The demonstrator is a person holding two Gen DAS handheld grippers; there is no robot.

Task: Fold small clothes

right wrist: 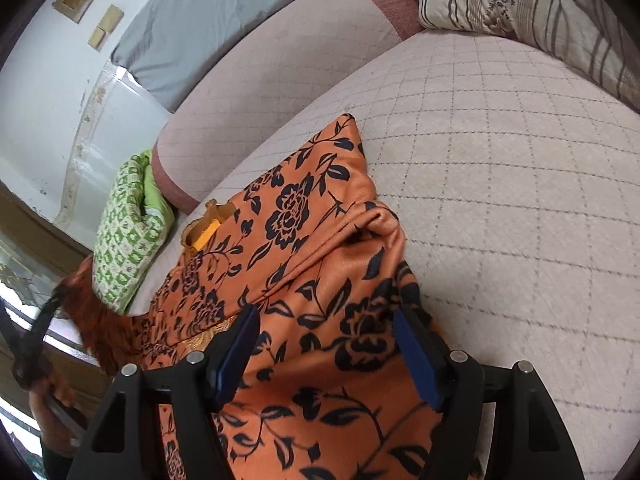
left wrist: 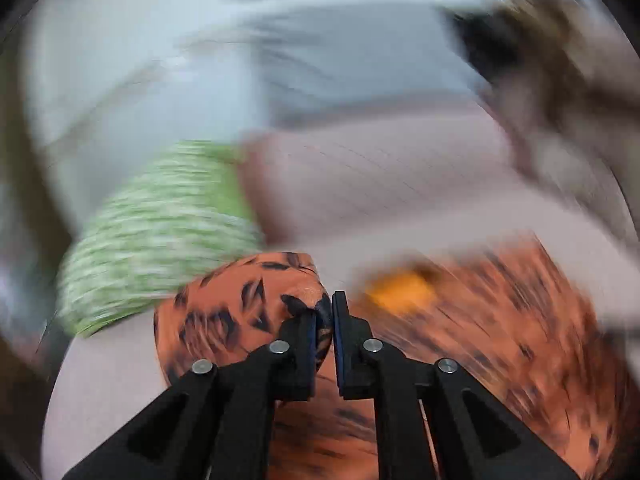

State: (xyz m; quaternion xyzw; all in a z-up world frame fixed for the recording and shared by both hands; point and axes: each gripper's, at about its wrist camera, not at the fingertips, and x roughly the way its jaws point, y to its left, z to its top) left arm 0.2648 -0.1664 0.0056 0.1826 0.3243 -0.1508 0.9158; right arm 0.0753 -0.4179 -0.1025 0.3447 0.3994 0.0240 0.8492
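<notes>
Orange floral garment (right wrist: 320,240) is lying spread on the quilted bed (right wrist: 500,168). Left gripper (left wrist: 324,316) is pinching a fold of it between nearly closed fingers; right gripper (right wrist: 326,344) is hovering wide open above the cloth, beside a green patterned pillow (right wrist: 128,236).

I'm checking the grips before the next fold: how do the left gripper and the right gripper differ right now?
The left gripper is nearly shut, pinching a bunched fold of the orange flowered cloth; the right gripper stands wide open, the cloth lying loose between its fingers. The left wrist view is smeared with motion blur; the right wrist view is sharp. Both are black with blue pads and are over the same cloth.
</notes>
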